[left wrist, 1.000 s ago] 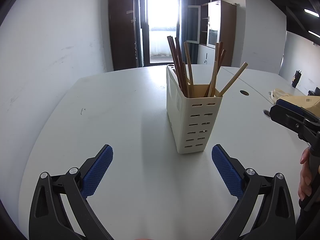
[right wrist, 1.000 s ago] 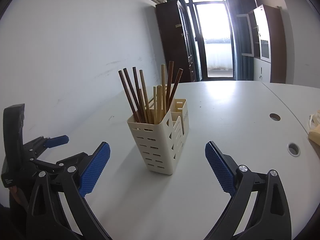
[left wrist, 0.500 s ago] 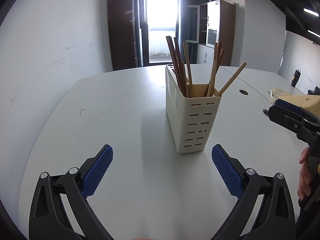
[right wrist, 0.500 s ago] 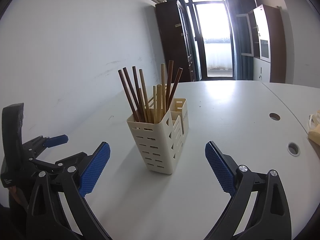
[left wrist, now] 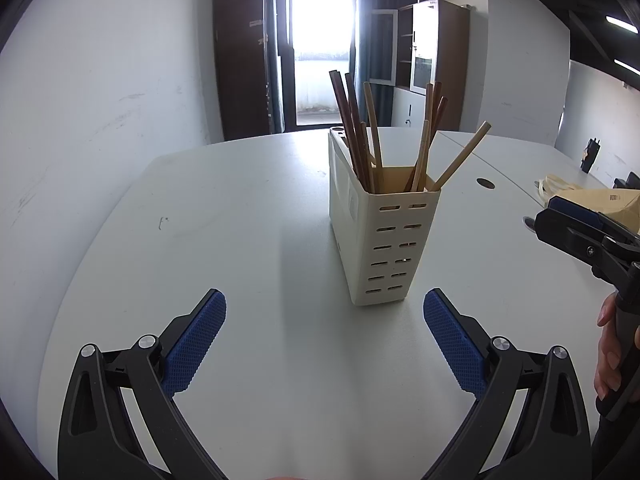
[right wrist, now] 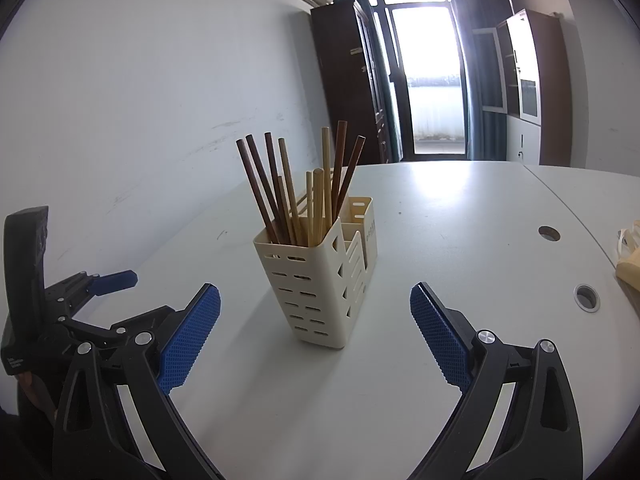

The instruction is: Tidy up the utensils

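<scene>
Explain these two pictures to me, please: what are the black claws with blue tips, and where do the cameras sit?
There is no robot here. A person holds a hand-held claw in each hand, and each claw carries its own wide-angle camera looking forward between its two fingers. One picture comes from the left gripper, the other from the right gripper. Each also shows the other claw at its edge, plus part of a hand. Both claws are open and hold nothing. On the white table stands a cream slotted utensil holder with wooden chopsticks standing upright in one compartment.
</scene>
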